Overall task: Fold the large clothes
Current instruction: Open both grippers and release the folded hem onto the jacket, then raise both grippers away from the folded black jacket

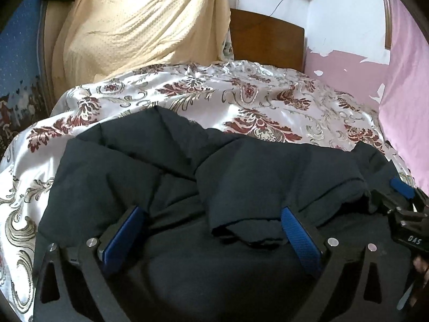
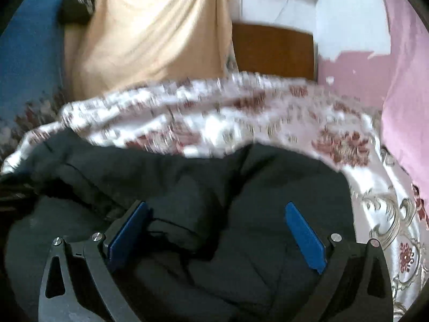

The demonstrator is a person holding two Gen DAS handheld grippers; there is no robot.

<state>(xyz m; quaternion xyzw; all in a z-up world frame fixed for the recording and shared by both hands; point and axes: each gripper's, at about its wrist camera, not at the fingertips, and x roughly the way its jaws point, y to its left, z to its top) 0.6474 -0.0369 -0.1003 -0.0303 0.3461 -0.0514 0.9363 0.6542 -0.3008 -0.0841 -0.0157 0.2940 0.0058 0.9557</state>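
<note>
Two grippers, both with jaws spread wide and nothing clamped. Left gripper (image 1: 211, 230): blue pads stand well apart over the dark jacket (image 1: 166, 166); a loose folded flap of the same cloth lies between them, at 12 o'clock from the gripper body, with neither pad pressing on it. Right gripper (image 2: 217, 228): pads likewise wide, a rounded roll of jacket (image 2: 187, 187) fabric between them but free of both. The right wrist view is blurred, so fine contact there is hard to judge; no pinch is visible.

Outward: the jacket is a bulky, padded, near-black bundle lying on the floral bedspread (image 1: 241, 91), already gathered into layers, its far edge toward 12 o'clock. In the left view the right gripper's body shows at 3 o'clock, just beside the jacket's edge. Beyond the bed: cream drape (image 1: 139, 26) at 11 o'clock, wooden headboard (image 1: 265, 40) at 12, pink wall (image 1: 402, 67) at 2.

Judgement: the fold reads as just laid down and let go. To do the next step well, take both new grips at one layer's edge, level with each other, and lift together so the padding does not spring open; press the bundle flat before regripping.

Containers: none in view; nothing to report as held inside anything
</note>
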